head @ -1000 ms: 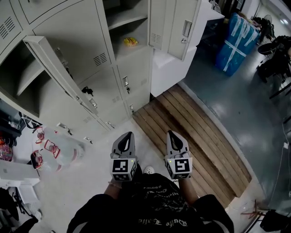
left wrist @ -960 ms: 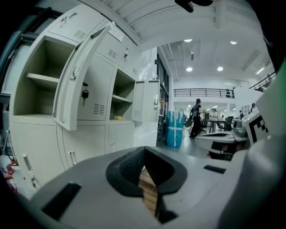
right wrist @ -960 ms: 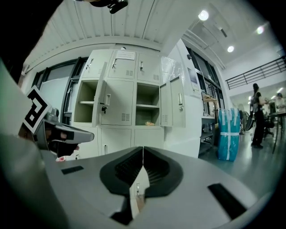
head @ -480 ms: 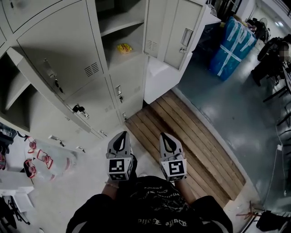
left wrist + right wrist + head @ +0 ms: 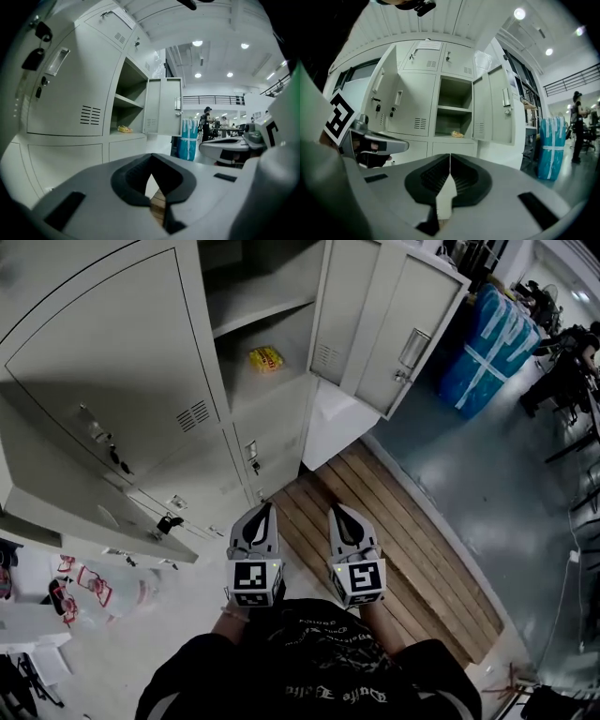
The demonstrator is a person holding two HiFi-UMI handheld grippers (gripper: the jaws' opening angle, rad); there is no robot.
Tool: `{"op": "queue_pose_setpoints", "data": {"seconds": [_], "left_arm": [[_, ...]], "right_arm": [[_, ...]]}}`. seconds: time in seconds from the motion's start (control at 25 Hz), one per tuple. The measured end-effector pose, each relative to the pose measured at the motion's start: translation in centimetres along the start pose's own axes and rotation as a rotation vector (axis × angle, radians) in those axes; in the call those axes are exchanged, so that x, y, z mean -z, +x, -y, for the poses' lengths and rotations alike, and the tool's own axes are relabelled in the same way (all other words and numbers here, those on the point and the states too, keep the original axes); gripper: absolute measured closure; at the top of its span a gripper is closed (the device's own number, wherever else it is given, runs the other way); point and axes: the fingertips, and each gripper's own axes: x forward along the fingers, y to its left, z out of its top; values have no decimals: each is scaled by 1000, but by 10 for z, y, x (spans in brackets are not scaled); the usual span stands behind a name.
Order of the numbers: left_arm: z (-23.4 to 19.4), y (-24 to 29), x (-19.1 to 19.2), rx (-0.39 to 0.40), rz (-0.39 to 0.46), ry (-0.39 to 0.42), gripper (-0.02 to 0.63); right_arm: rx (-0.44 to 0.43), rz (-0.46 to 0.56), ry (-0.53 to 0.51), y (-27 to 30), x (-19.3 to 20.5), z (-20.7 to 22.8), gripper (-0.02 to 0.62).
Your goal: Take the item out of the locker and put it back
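Left claw [image 5: 263, 512] and right claw [image 5: 338, 513], both closed and empty, have neared the locker [image 5: 253, 298]; the packet [image 5: 266, 359] awaits grasping.

A slatted wooden platform [image 5: 403, 531] runs diagonally through the head view's centre, between pale floor [image 5: 187, 601] at lower left and glossy dark floor [image 5: 487, 465] at right. A blue wrapped bundle [image 5: 492, 338] stands upper right. Round ceiling lights [image 5: 197, 43] glow at the top of the left gripper view.

Left tongs [image 5: 266, 508], right tongs [image 5: 335, 510] moved nearer open locker [image 5: 240, 345].
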Motion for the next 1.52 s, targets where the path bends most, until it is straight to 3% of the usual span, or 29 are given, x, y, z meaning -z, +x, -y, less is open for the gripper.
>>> {"op": "queue_pose_setpoints", "data": {"seconds": [0.28,0.6,1.04,1.24,1.36,1.52], "left_arm": [[-32,35,-10,-6,9,-7,600],[-33,57,-25,52,34,-36,600],[-63,71,-29,-123,17,-60,600],[-67,78,-33,-157,24,-57,600],[-71,81,-31,-178,15,-55,600],[-76,83,-31,-199,15,-50,600]], "right_arm": [[-8,24,-1,52,-18,-4,590],[10,46,13,94,-33,-4,589],[-79,48,5,131,-54,19,589],[-104,50,24,151,-61,35,584],[-146,36,30,165,-62,35,480],[-184,47,6,181,-69,32,475]]}}
